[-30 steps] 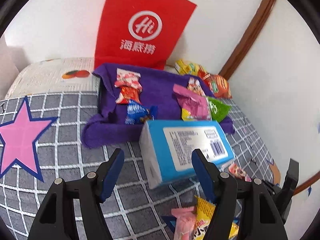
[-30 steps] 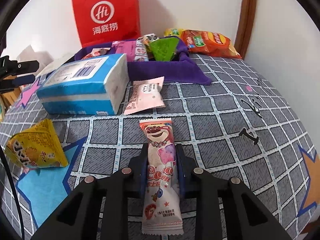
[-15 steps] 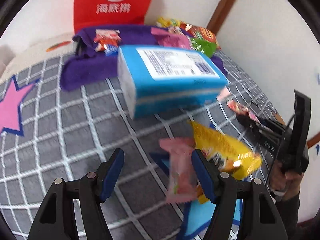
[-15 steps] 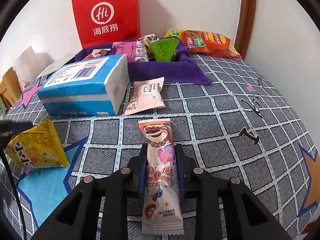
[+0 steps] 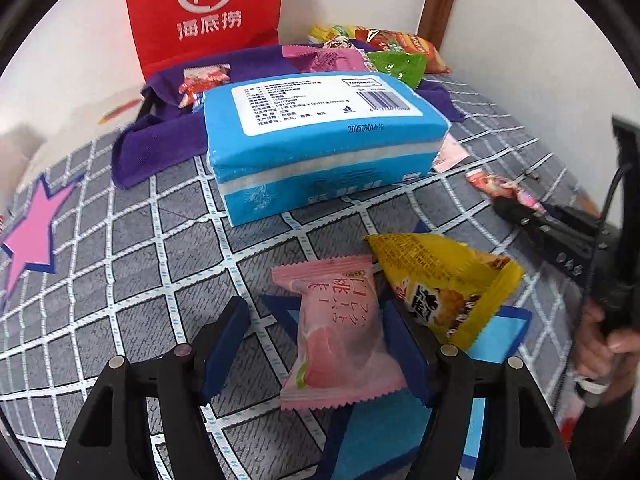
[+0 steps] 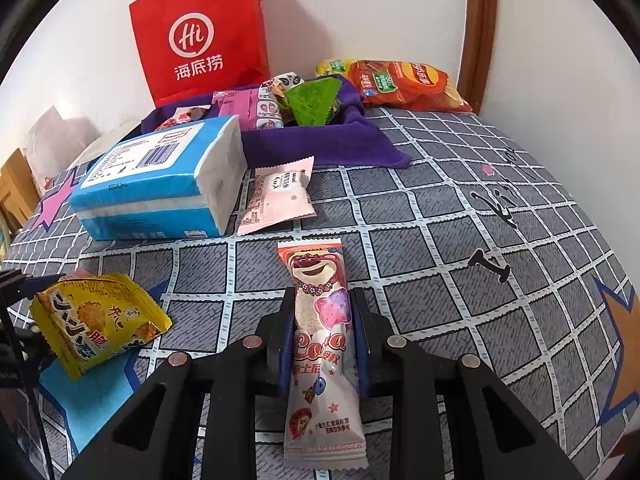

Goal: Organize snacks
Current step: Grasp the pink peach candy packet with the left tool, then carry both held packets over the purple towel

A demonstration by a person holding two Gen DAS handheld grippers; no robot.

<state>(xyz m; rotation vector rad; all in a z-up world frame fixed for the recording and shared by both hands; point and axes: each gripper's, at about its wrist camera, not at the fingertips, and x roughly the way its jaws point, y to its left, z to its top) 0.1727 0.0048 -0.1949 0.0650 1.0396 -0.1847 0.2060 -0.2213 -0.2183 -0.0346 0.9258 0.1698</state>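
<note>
My left gripper (image 5: 316, 316) is open and low over the bedspread. A pink peach packet (image 5: 340, 340) lies between its blue pads, close against the right one and apart from the left one. A yellow triangular packet (image 5: 444, 284) lies just to its right. My right gripper (image 6: 322, 304) is shut on a long strawberry-bear snack packet (image 6: 320, 320), which rests on the grey checked cover. The purple cloth tray (image 6: 320, 144) at the back holds several snacks, among them a green triangular packet (image 6: 312, 100).
A blue tissue pack (image 5: 320, 136) lies in front of the purple tray, with a pale pink packet (image 6: 280, 192) beside it. A red paper bag (image 6: 200, 40) leans on the wall. An orange chip bag (image 6: 404, 84) sits in the far corner. A person's hand (image 5: 600, 336) holds the right gripper.
My left gripper swung away from the blue tissue pack and came down around the pink peach packet. The right gripper stayed still, shut on the bear packet.
</note>
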